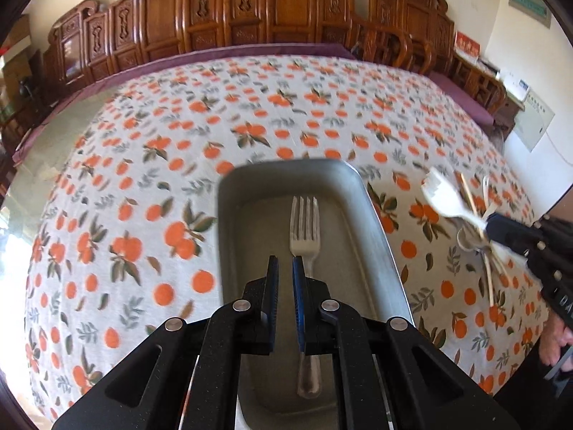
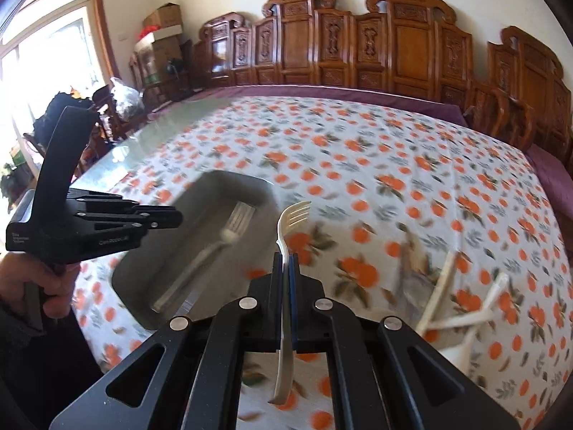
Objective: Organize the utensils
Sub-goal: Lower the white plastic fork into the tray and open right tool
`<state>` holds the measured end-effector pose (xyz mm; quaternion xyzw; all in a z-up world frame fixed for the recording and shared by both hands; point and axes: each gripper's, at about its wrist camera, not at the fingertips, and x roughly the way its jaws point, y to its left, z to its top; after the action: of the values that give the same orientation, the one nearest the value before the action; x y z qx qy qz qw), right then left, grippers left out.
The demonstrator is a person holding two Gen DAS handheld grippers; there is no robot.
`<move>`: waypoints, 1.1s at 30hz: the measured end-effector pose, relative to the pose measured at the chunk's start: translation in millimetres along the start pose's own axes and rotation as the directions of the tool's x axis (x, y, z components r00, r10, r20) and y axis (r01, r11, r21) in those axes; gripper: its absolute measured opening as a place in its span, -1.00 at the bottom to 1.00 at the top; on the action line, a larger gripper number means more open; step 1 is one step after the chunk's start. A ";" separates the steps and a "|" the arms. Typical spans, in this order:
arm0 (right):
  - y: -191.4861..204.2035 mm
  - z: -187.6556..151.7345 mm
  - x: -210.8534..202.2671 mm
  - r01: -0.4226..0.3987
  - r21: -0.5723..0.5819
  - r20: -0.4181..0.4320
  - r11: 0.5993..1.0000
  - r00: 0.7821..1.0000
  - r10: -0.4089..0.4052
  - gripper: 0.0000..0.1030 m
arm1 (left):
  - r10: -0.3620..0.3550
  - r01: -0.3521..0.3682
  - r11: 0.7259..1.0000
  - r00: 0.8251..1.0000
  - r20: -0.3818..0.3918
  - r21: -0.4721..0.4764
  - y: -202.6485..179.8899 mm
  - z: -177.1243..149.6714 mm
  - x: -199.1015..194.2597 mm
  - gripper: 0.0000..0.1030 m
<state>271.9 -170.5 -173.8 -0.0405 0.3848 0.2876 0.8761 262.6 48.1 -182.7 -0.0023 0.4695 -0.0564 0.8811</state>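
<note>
A grey metal tray (image 1: pixel 379 229) lies on the orange-print tablecloth, with a metal fork (image 1: pixel 304 229) lying in it. My left gripper (image 1: pixel 285 263) hovers over the tray's near end, its jaws slightly apart and holding nothing. My right gripper (image 2: pixel 286 258) is shut on a white plastic fork (image 2: pixel 292 215), tines up, held above the cloth just right of the tray (image 2: pixel 143 272). The left wrist view shows that fork (image 1: pixel 438 197) raised at the right, above a pile of utensils (image 1: pixel 480 247). The metal fork (image 2: pixel 215 243) also shows in the right wrist view.
Several white plastic utensils and chopsticks (image 2: pixel 462 308) lie on the cloth at the right. Carved wooden chairs (image 2: pixel 394 46) line the table's far edge. The left gripper's body (image 2: pixel 82 215) sits to the left of the tray, held by a hand.
</note>
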 end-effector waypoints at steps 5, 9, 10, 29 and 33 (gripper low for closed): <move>29.5 10.9 23.1 -0.030 -0.003 -0.013 1.000 0.999 0.030 -0.92 | 0.001 0.000 1.000 0.999 0.034 -0.031 21.7 2.1 -13.8 -0.87; 48.4 19.5 46.3 -0.053 0.012 -0.037 0.999 0.998 0.053 -0.92 | -0.004 0.007 0.998 0.999 0.053 -0.060 37.0 2.8 -22.4 -0.87; 51.3 20.7 50.3 -0.057 0.014 -0.037 0.998 0.998 0.058 -0.92 | -0.001 0.005 0.998 0.998 0.058 -0.064 40.4 2.9 -24.4 -0.87; 76.7 32.9 105.8 -0.060 0.085 -0.142 0.995 0.987 0.071 -0.76 | 0.011 -0.004 0.996 0.997 0.078 -0.092 58.4 4.6 -30.5 -0.87; 65.0 32.5 82.9 -0.079 0.081 -0.095 0.994 0.992 0.087 -0.76 | -0.001 0.007 0.997 0.997 0.079 -0.074 46.8 4.3 -29.4 -0.86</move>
<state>302.9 -67.7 -199.1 -0.0048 0.4398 0.3063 0.8442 254.4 97.4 -158.7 -0.0383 0.4361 -0.0405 0.8982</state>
